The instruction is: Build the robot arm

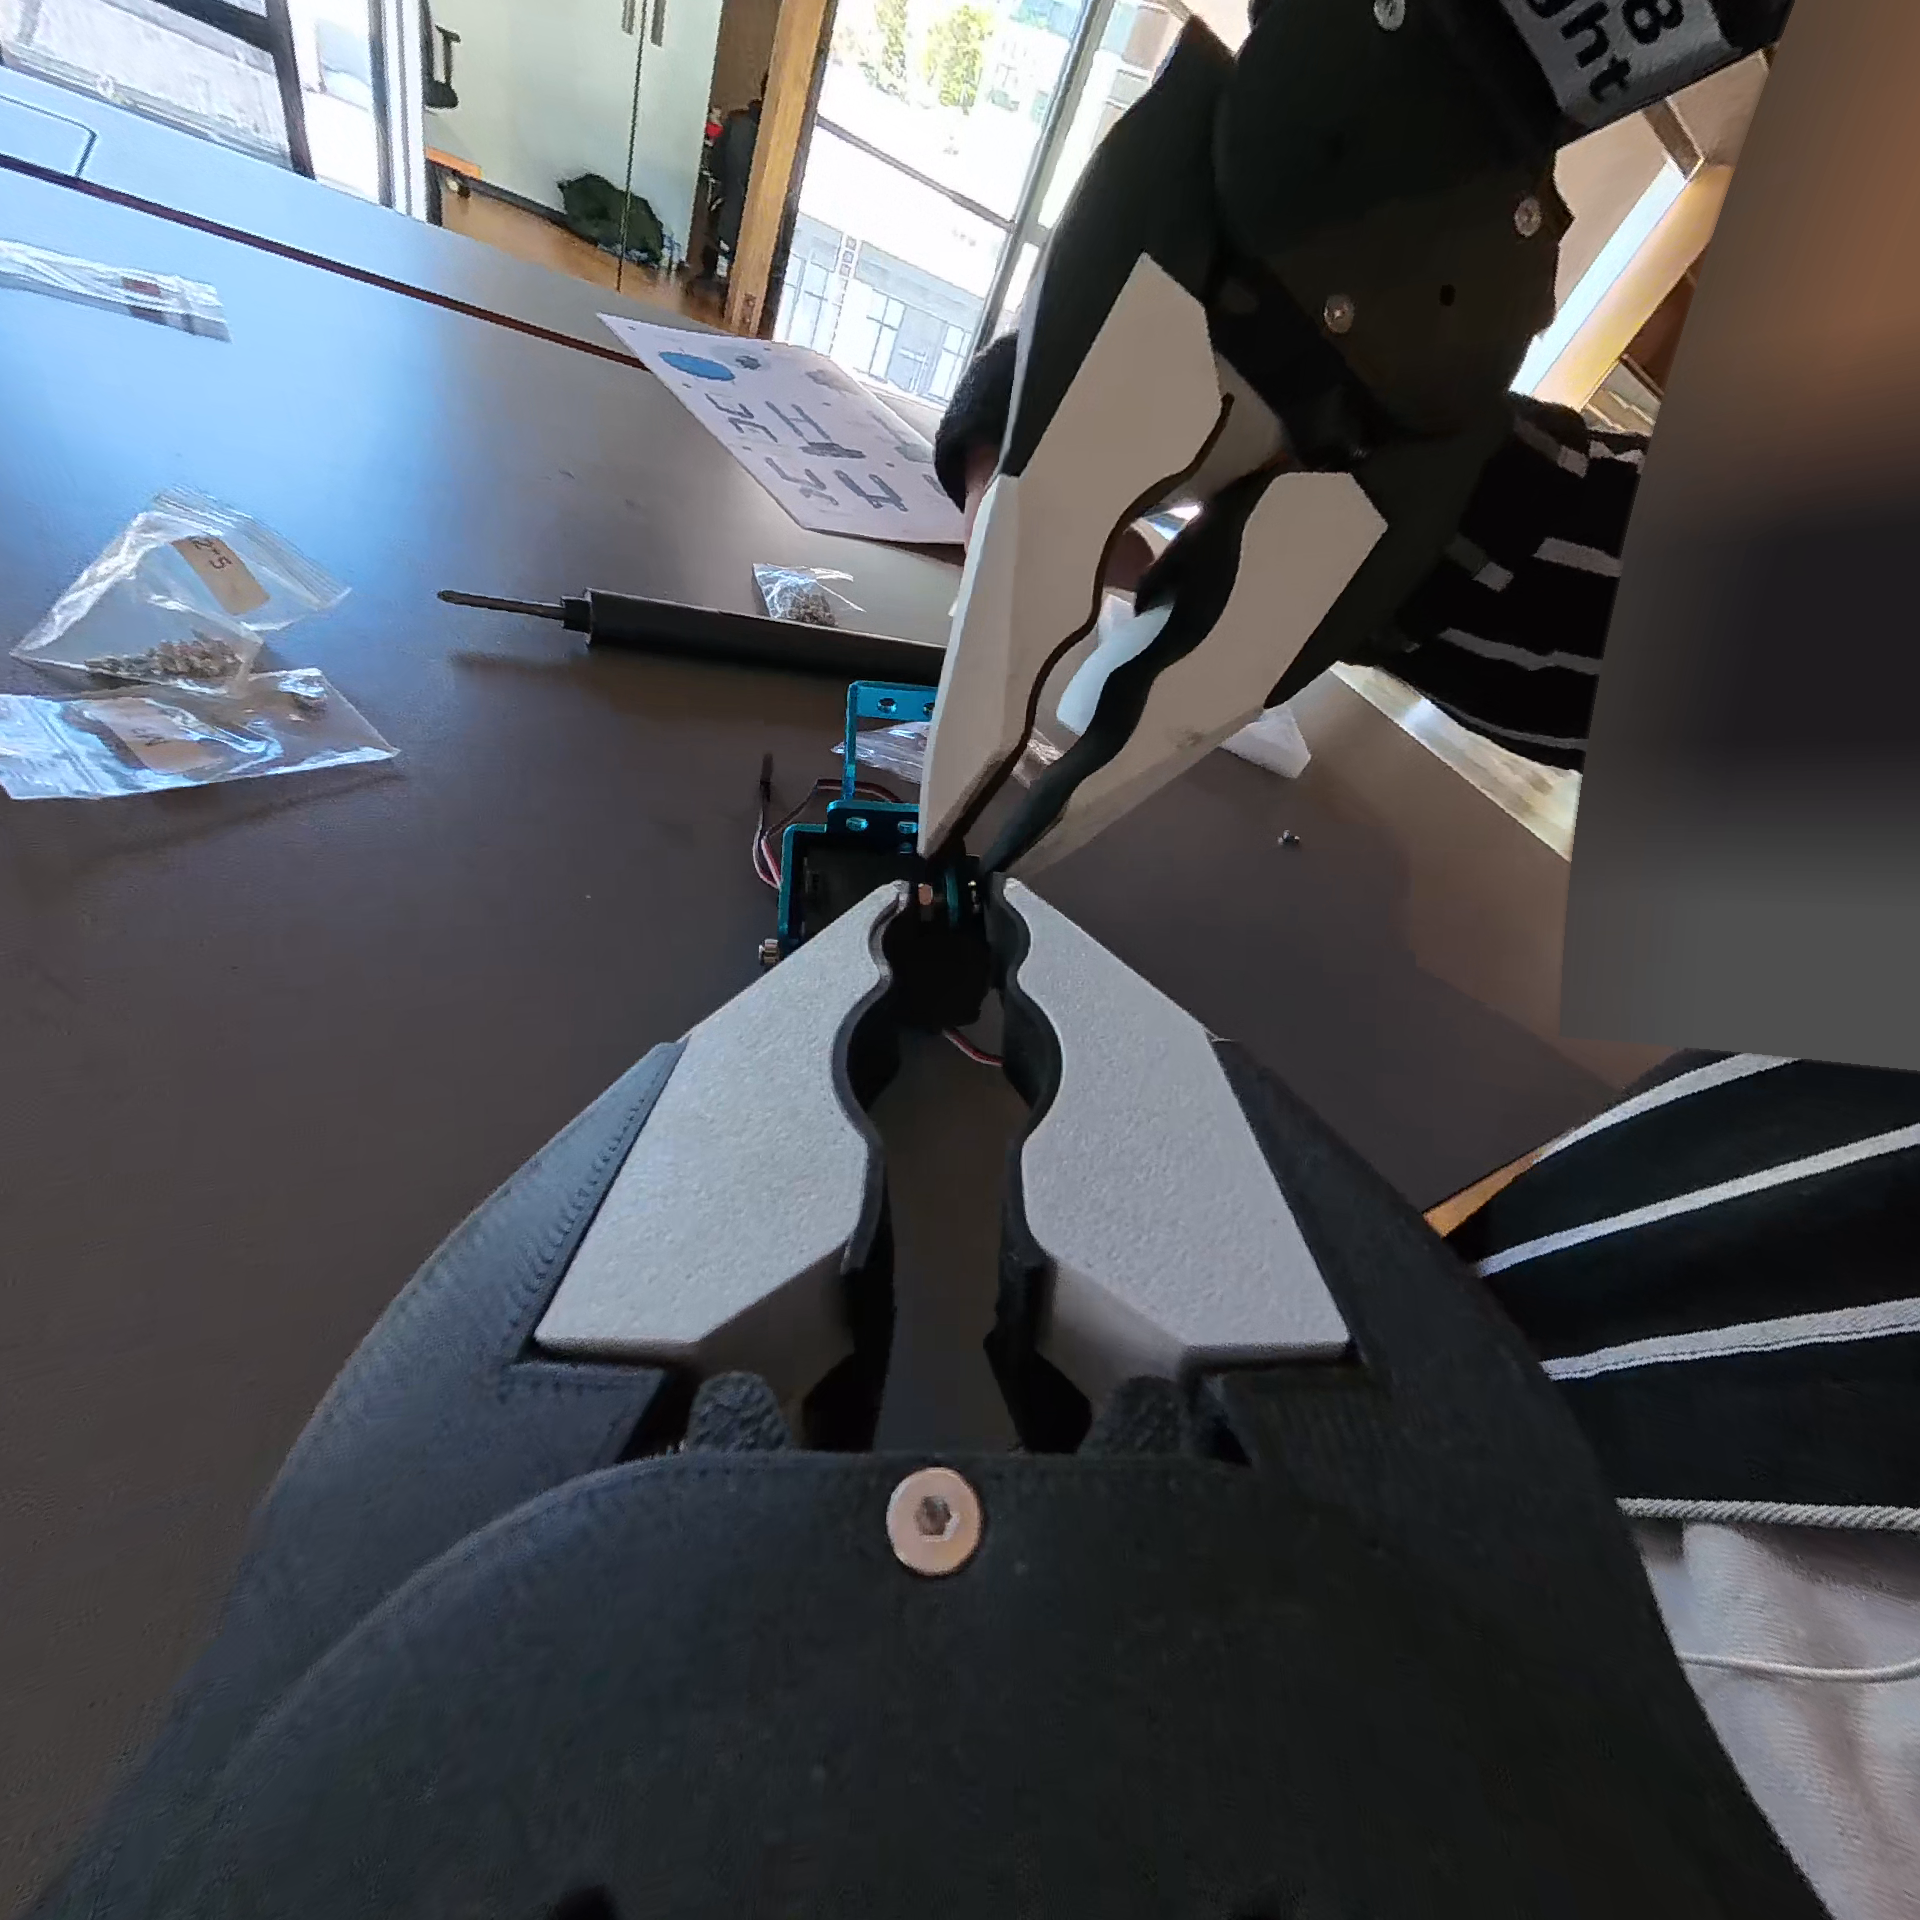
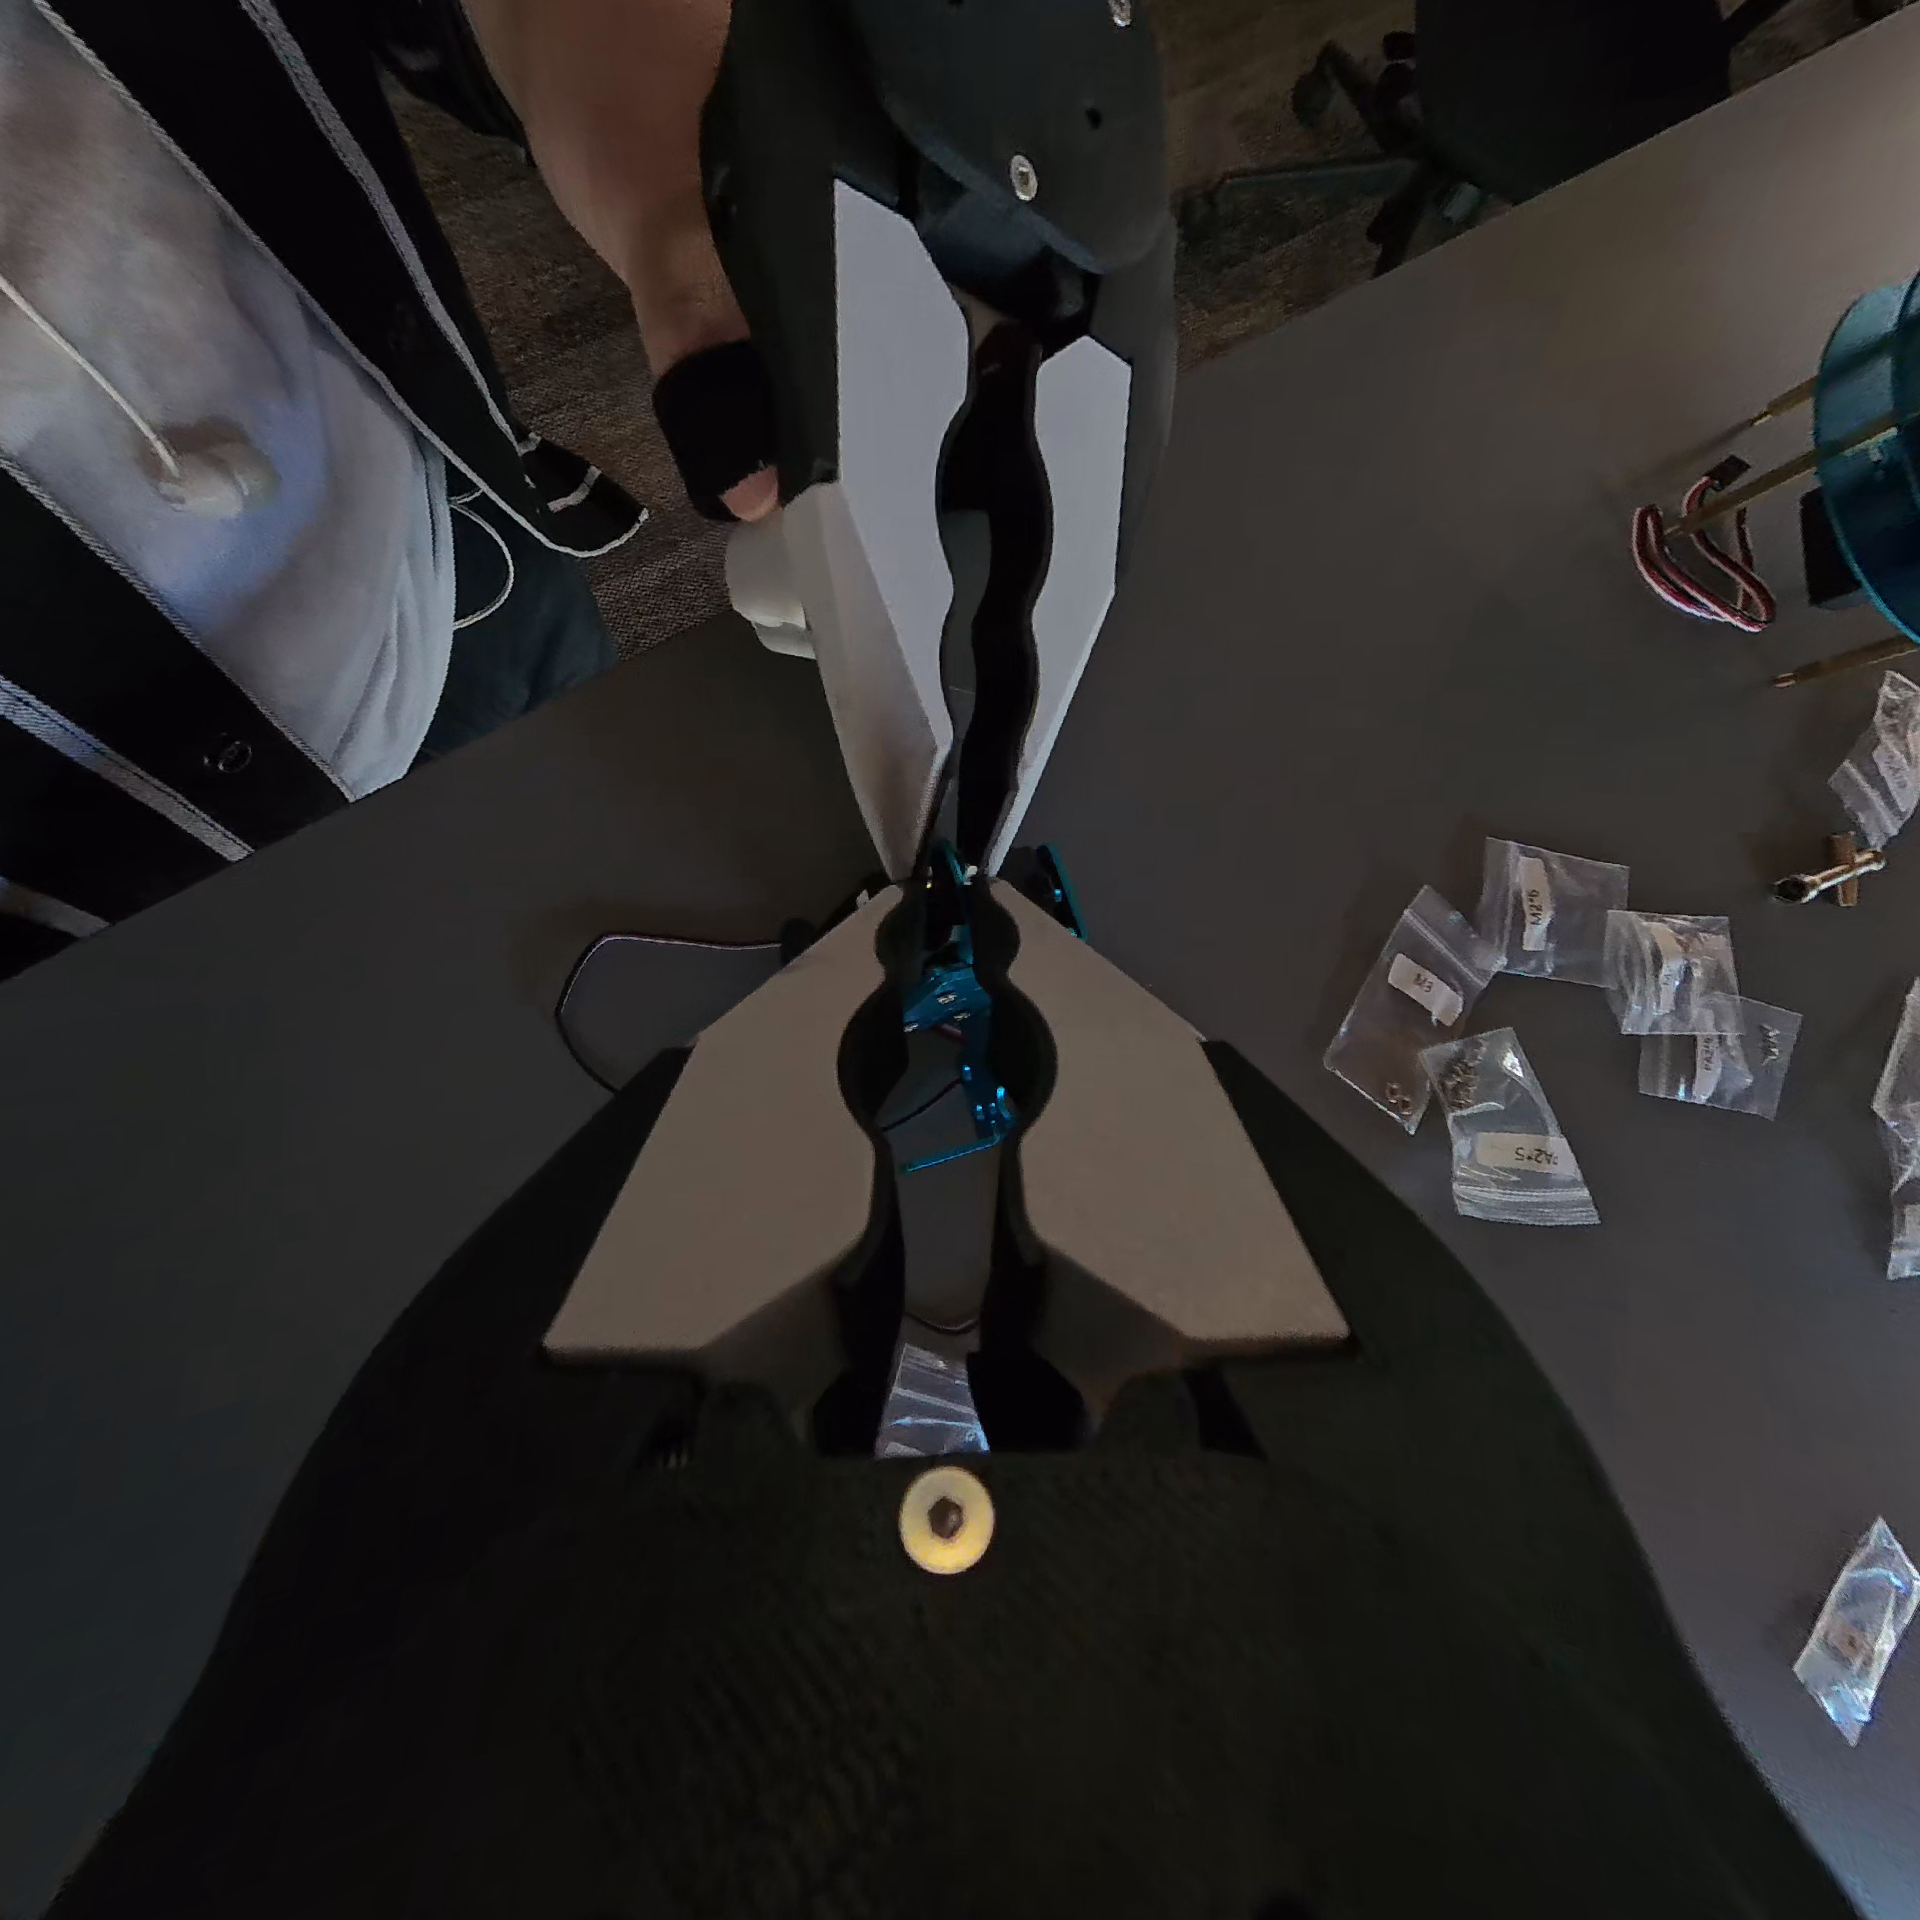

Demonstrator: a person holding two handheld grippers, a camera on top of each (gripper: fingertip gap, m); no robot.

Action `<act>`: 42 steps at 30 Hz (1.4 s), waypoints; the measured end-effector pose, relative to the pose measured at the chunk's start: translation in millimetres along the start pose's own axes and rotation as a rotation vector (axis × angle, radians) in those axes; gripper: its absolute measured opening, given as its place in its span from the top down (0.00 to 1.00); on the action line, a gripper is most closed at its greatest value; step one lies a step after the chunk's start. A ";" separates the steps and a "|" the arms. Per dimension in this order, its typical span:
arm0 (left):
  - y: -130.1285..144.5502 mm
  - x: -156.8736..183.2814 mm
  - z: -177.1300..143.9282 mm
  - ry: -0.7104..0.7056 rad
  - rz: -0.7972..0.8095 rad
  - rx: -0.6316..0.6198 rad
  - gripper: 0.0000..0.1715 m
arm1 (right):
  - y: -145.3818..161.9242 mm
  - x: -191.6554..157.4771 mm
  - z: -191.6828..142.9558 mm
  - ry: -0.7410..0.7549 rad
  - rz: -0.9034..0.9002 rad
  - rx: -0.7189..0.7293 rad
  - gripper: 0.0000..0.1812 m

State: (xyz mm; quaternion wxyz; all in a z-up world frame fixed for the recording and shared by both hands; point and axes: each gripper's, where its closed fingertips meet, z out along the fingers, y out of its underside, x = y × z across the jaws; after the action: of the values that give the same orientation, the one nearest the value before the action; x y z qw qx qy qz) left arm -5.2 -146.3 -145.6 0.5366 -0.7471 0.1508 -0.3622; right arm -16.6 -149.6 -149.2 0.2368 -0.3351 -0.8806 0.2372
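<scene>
A small black servo [image 1: 935, 977] in a blue metal bracket [image 1: 831, 862] with red and black wires sits low over the dark table [image 1: 416, 987]. My left gripper [image 1: 945, 896] is shut on the servo body. My right gripper [image 1: 961, 854] comes down from the upper right, its tips pinched together on a small blue part at the top of the assembly. In the right wrist view, the blue bracket [image 2: 951, 1039] shows between my right gripper's [image 2: 940, 888] fingers. The left gripper [image 2: 951, 850] meets it from above.
A dark screwdriver [image 1: 707, 629] lies behind the assembly. Several small bags of screws [image 1: 166, 613] lie to the left, also seen in the right wrist view [image 2: 1517, 1039]. There are also a printed sheet [image 1: 800, 436], a blue round assembly with wires [image 2: 1870, 436], a small wrench [image 2: 1829, 883] and a person's torso [image 2: 260, 582]. Both grippers' tips are close together, under 4 cm apart.
</scene>
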 end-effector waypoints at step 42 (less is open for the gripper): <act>0.9 2.9 1.4 0.107 0.052 0.010 0.95 | 2.5 -6.4 -1.7 -0.185 0.024 -0.034 0.93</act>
State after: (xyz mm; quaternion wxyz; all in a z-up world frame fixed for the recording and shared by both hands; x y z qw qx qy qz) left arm -2.1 -147.5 -145.5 0.5408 -0.7198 0.1965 -0.3883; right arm -10.2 -152.0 -150.9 0.1459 -0.3261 -0.8985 0.2551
